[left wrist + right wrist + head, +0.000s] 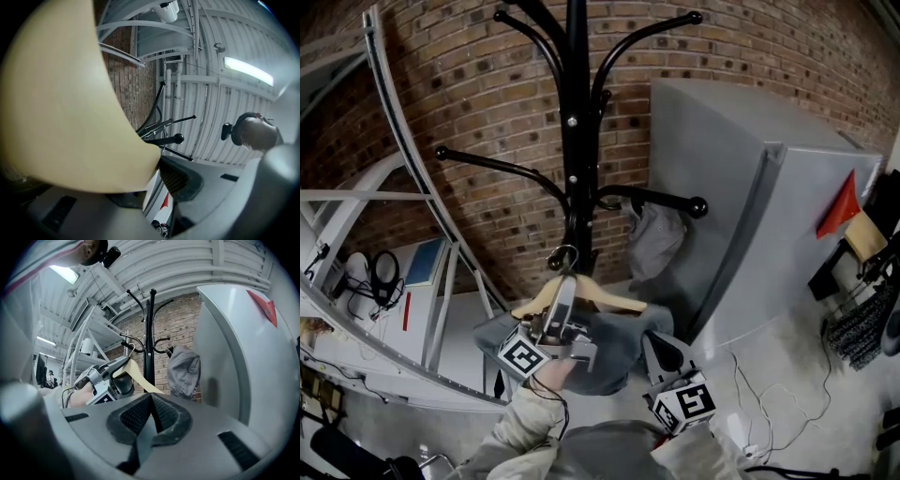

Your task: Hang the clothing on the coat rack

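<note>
Left gripper clamps the wooden hanger of grey clothing at six o'clock of the coat rack. Right gripper has its jaws together, empty. Likely next: lift the hook over an arm.

- The head view looks from above, forward and steeply down onto the coat rack and the brick wall behind it. The left gripper and right gripper sit low in the frame.
- The left gripper view tilts upward toward the ribbed ceiling. It is pressed so close to the hanger that the wood fills its left half.
- The right gripper view looks level, from a little further back, at the coat rack and the left gripper.
- All three views share the coat rack. The head and right gripper views also share the grey cabinet and the hanging grey cloth.
</note>
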